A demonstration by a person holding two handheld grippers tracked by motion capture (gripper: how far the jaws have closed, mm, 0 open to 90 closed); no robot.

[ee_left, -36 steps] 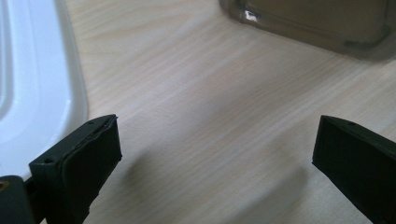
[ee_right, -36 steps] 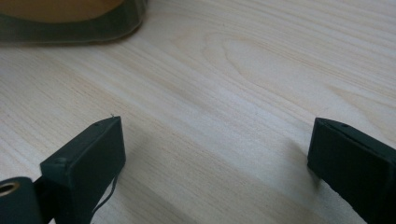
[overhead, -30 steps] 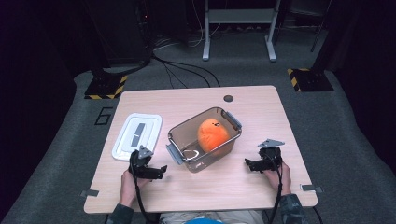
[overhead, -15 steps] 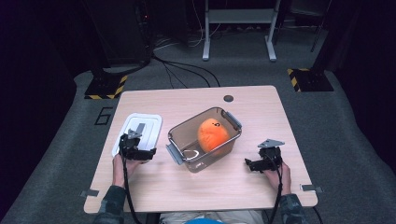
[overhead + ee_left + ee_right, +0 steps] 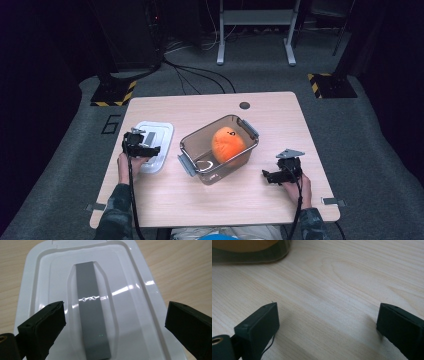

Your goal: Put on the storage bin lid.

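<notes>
High view: left hand-held gripper (image 5: pixel 141 146) now over the flat white rectangular plastic lid (image 5: pixel 153 145) lying on the pale wooden worktop (image 5: pixel 210 210), just left of the clear rectangular plastic tub (image 5: pixel 218 148). Moved up and away from the tub since a second ago, when held nearer the worktop's front edge; half a second ago already at the lid's near end, now further onto it. Soft round orange ball (image 5: pixel 227 144) resting inside the tub, toward its far right end, unchanged. Right hand-held gripper (image 5: pixel 280 173) low over bare worktop to the right of the tub and well apart from it, in much the same spot as before. Tub and lid unmoved.

Left gripper view: jaws spread wide, one on each side of the lid (image 5: pixel 90 302), with its raised grey strip (image 5: pixel 91 312) running down the middle between them. Nothing pinched; contact with the lid's surface not clear from here.

Right gripper view: jaws spread wide over bare wood grain (image 5: pixel 342 290), nothing between them. Corner of the tub (image 5: pixel 249 252) at upper left, with orange showing through its wall, well clear of the jaws.
</notes>
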